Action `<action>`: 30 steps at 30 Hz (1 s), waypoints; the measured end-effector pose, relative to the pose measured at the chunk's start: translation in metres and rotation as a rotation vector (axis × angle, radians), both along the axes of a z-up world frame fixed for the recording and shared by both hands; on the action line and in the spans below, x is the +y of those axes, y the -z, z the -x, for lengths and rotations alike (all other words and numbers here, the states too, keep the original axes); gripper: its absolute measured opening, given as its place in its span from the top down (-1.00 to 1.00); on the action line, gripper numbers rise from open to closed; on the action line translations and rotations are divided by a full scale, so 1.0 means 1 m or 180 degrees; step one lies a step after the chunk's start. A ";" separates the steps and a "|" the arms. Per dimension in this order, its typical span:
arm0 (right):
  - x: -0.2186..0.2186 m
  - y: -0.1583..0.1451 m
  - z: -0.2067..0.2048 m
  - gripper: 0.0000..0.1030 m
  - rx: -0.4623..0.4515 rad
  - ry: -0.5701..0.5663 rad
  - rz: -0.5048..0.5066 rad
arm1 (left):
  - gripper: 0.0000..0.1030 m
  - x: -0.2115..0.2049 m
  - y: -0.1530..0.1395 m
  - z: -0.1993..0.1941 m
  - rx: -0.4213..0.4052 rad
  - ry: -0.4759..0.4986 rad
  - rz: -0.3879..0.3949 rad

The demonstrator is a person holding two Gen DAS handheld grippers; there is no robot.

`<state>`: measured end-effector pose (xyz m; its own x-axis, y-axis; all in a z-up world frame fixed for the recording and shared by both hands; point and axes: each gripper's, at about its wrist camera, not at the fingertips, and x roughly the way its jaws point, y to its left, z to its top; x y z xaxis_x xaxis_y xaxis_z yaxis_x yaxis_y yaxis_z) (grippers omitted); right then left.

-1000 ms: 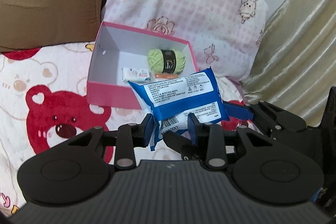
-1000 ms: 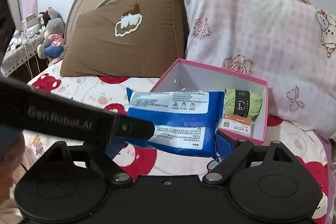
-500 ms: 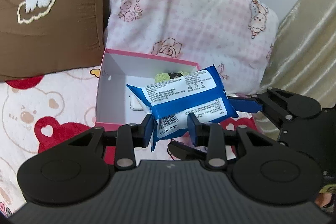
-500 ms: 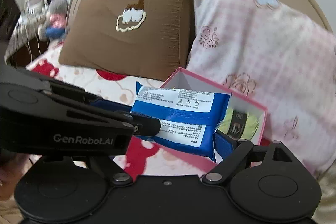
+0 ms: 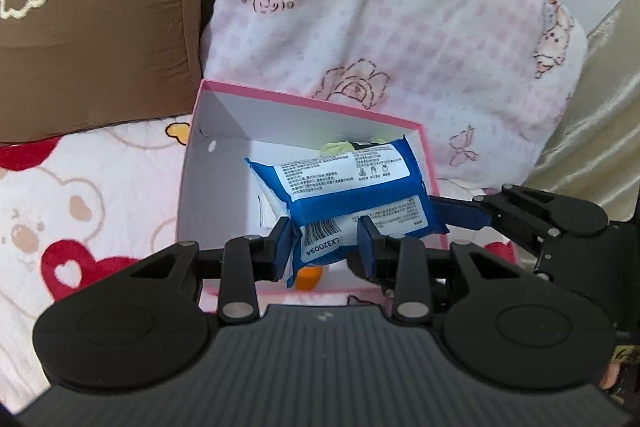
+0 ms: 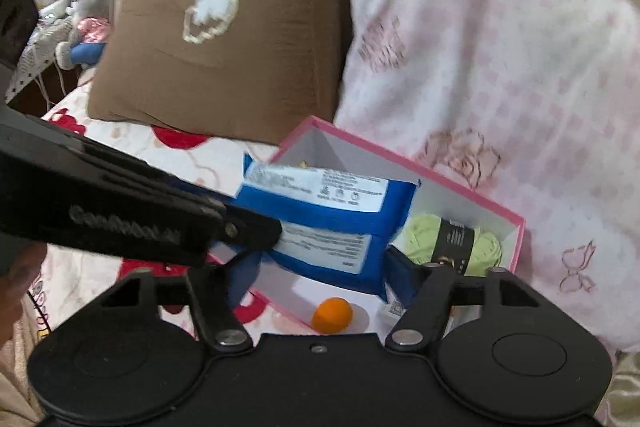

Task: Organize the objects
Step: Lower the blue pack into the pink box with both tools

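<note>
A blue wipes pack [image 5: 348,195] with white labels is held above the open pink box [image 5: 224,95]. My left gripper [image 5: 324,247] is shut on its near end. My right gripper [image 6: 320,267] is shut on its long sides, and it also shows at the right of the left wrist view [image 5: 460,215]. The pack [image 6: 324,223] hangs over the box's white inside [image 6: 452,199]. A green yarn ball [image 6: 452,239] lies in the box's far corner. A small orange ball [image 6: 332,315] lies on the box floor below the pack.
The box sits on a bear-print bedspread [image 5: 80,195]. A brown pillow [image 5: 96,19] and a pink checked pillow [image 5: 380,27] lean behind it. A gold curtain [image 5: 600,99] hangs at the right. Plush toys [image 6: 84,23] sit far left.
Both grippers have carried the wipes pack forward, from in front of the box to over its inside. The box looms larger and the orange ball has come into view.
</note>
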<state>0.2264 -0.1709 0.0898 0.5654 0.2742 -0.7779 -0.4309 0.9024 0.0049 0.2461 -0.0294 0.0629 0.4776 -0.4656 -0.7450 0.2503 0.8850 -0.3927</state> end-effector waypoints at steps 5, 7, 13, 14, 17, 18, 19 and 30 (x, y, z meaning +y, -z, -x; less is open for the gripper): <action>-0.009 0.021 -0.023 -0.24 0.0118 0.0142 -0.0087 | 0.38 -0.013 0.025 -0.023 -0.0023 -0.0035 -0.0136; -0.008 0.029 -0.029 -0.24 0.0105 0.0177 -0.0055 | 0.38 -0.015 0.034 -0.032 0.0026 -0.0062 -0.0140; -0.010 0.058 -0.056 -0.24 0.0252 0.0238 -0.0118 | 0.37 -0.019 0.061 -0.054 0.0084 -0.0235 -0.0250; -0.010 0.061 -0.060 -0.23 0.0274 0.0243 -0.0126 | 0.37 -0.020 0.065 -0.057 0.0083 -0.0241 -0.0263; -0.007 0.073 -0.073 -0.22 0.0286 0.0246 -0.0083 | 0.37 -0.019 0.074 -0.069 0.0065 -0.0273 -0.0276; -0.007 0.076 -0.078 -0.21 0.0288 0.0253 -0.0089 | 0.37 -0.020 0.076 -0.072 0.0059 -0.0283 -0.0296; -0.008 0.079 -0.081 -0.21 0.0306 0.0265 -0.0109 | 0.37 -0.021 0.078 -0.074 0.0041 -0.0280 -0.0335; -0.011 0.112 -0.116 -0.15 0.0486 0.0225 -0.0288 | 0.39 -0.023 0.095 -0.103 0.0098 -0.0238 -0.0504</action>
